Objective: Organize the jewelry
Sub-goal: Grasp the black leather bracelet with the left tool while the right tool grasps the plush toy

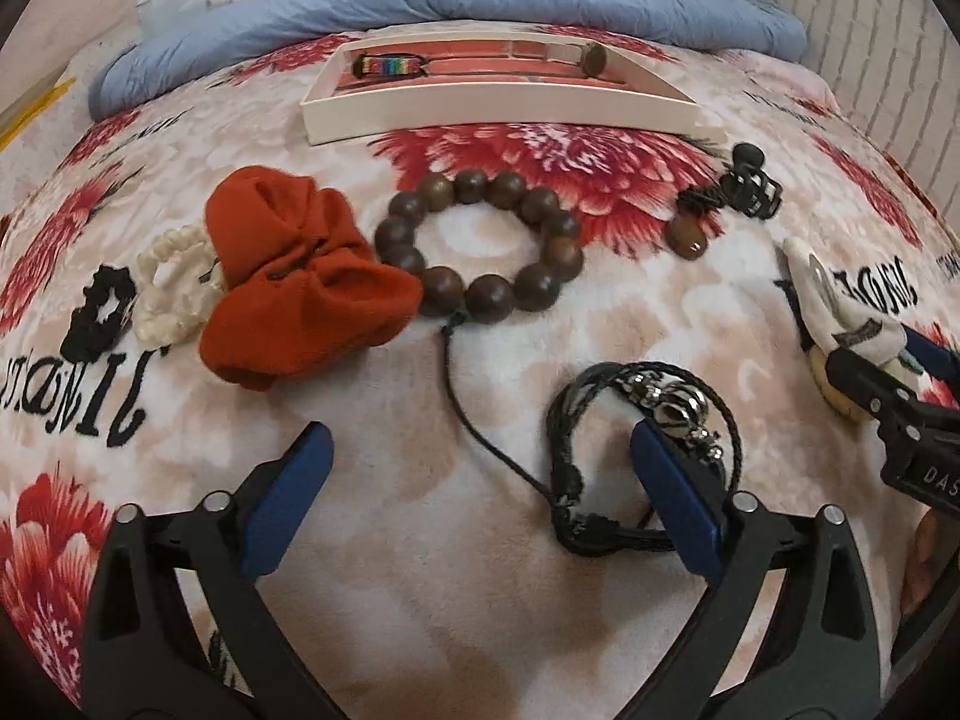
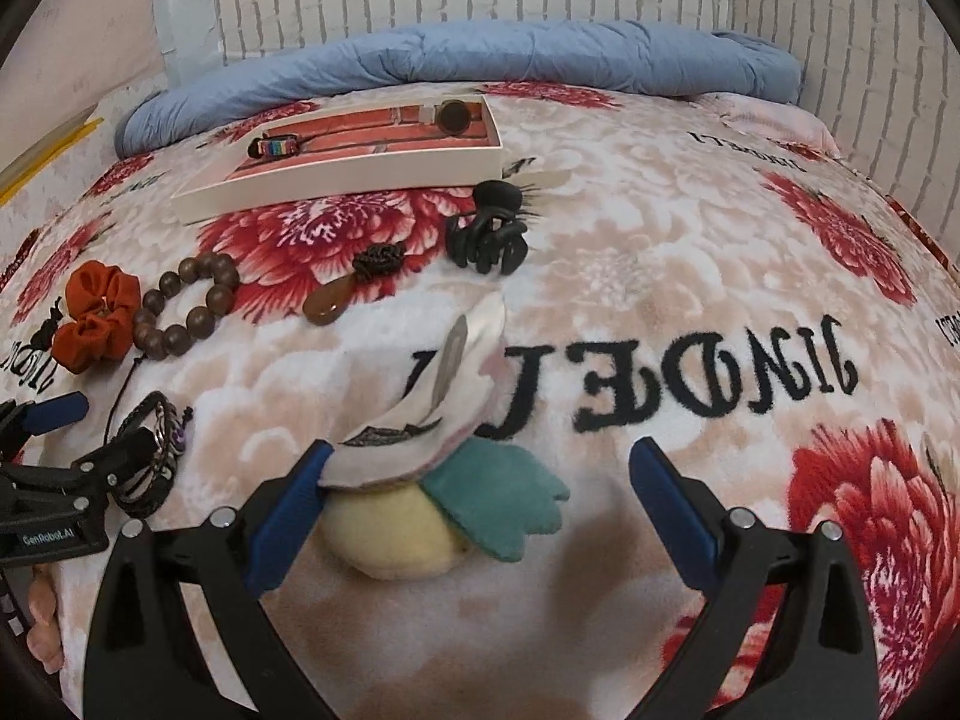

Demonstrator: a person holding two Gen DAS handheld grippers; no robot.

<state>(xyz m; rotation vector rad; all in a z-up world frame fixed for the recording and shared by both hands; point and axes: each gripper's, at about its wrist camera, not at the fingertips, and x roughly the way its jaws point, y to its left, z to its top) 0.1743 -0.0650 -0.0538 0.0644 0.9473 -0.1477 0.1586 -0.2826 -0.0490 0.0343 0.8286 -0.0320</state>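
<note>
My left gripper (image 1: 480, 480) is open low over the blanket. Its right finger (image 1: 672, 492) stands inside the loop of a black braided bracelet (image 1: 642, 450) with silver beads. Farther off lie a brown wooden bead bracelet (image 1: 480, 240), an orange scrunchie (image 1: 300, 282), a white scrunchie (image 1: 174, 282) and a black one (image 1: 102, 312). My right gripper (image 2: 480, 492) is open too. Its left finger (image 2: 294, 498) touches a plush hair clip (image 2: 444, 384) with a yellow ball and teal leaf. A white box (image 2: 336, 180) at the back holds a rainbow bracelet (image 2: 276, 147).
A black claw clip (image 2: 486, 240) and an amber pendant (image 2: 327, 303) lie between the box and the plush clip. A rolled blue quilt (image 2: 480, 54) runs along the back under a white brick wall. The flowered blanket (image 2: 690, 276) stretches bare to the right.
</note>
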